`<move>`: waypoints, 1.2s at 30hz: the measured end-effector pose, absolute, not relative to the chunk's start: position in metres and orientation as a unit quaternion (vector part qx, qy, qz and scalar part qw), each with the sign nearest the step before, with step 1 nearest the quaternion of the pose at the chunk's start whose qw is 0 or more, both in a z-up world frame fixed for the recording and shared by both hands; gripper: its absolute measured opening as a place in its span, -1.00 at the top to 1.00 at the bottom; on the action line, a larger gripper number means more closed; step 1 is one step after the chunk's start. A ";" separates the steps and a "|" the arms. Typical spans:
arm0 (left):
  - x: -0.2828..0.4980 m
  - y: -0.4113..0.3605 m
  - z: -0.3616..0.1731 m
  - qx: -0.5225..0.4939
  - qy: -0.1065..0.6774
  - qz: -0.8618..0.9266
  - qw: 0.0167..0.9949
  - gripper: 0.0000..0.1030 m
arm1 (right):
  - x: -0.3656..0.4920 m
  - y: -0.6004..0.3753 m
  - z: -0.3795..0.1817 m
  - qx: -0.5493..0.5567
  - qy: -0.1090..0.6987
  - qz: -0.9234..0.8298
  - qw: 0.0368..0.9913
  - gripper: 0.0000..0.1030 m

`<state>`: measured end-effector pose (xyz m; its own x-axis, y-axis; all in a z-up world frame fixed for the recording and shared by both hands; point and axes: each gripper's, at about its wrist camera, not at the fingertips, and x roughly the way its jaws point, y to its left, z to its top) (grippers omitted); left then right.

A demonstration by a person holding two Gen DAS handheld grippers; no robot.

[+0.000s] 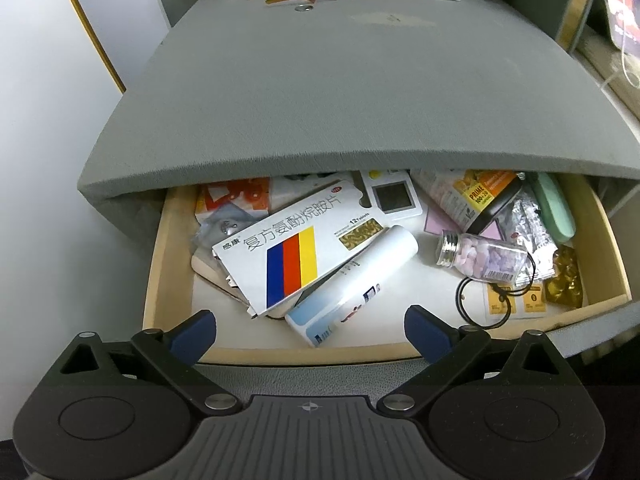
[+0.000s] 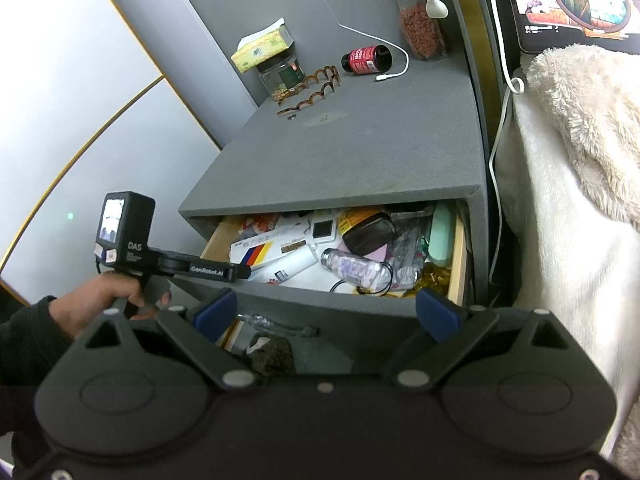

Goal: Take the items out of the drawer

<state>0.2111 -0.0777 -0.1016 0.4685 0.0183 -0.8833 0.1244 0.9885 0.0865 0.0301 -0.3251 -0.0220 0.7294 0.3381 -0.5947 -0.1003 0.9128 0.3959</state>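
The nightstand's top drawer [image 1: 160, 264] stands pulled out and full of items. A white medicine box [image 1: 288, 256] with blue, red and yellow stripes lies at the left, partly over a white tube [image 1: 352, 288]. To the right lie a glass pill bottle [image 1: 484, 256], a brown bottle with a yellow label [image 1: 472, 200], a mint-green case [image 1: 554, 210] and black hair ties [image 1: 492, 300]. My left gripper [image 1: 308, 334] hangs open over the drawer's front edge, holding nothing. My right gripper [image 2: 326, 314] is open and empty, in front of the drawer [image 2: 458, 264] and further back.
The grey nightstand top [image 2: 360, 152] carries brown wavy hair bands [image 2: 316, 84], a red-labelled bottle [image 2: 366, 60], a glass jar [image 2: 280, 78], a bag of red berries [image 2: 420, 32] and a white cable [image 2: 384, 76]. A fluffy blanket [image 2: 580, 160] borders the right. A lower drawer [image 2: 272, 354] is ajar.
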 end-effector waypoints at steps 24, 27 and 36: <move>0.078 -0.004 -0.107 0.070 0.467 -0.045 0.880 -1.00 | 0.034 -0.326 -0.011 0.162 0.341 0.115 0.919 -0.93; 0.079 -0.004 -0.100 0.062 0.459 -0.043 0.885 -1.00 | 0.030 -0.325 -0.010 0.161 0.340 0.115 0.920 -0.94; 0.087 -0.007 -0.093 0.067 0.458 -0.045 0.885 -1.00 | 0.028 -0.326 -0.011 0.162 0.339 0.116 0.920 -0.95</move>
